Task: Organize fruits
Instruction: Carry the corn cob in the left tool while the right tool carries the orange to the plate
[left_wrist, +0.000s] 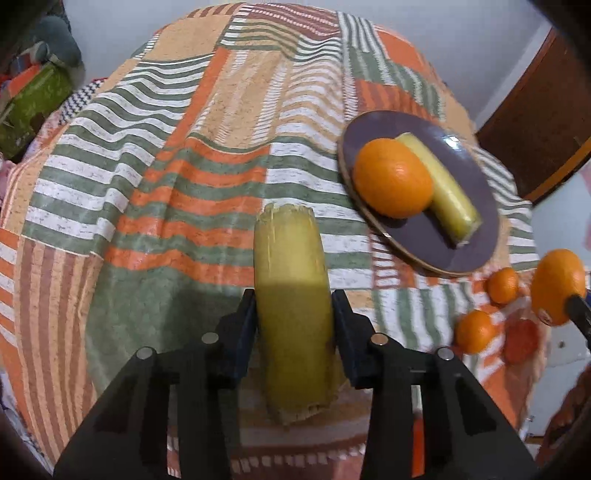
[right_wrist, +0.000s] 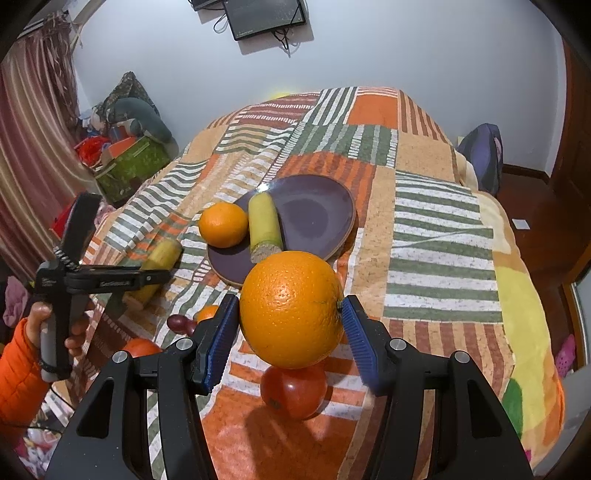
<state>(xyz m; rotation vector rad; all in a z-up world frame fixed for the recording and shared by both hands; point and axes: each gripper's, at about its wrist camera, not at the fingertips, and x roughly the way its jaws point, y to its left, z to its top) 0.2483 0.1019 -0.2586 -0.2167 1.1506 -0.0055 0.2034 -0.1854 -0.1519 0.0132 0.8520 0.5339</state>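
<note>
Both hand-held grippers are loaded: left clamps the cane piece, right the orange; lower each gently onto bare plate, lower centre.

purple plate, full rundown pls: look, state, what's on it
The plate is round, flat and shallow, dark purple and glossy like glazed ceramic, with a pale tan rim edge. It lies on the striped bedspread, past both tools, and neither touches it. An orange sits on its left part, right beside a pale yellow-green cut stalk piece lying along the plate with its fibrous cut end towards the right wrist camera. The right half is bare. No chips or cracks are visible.
</note>
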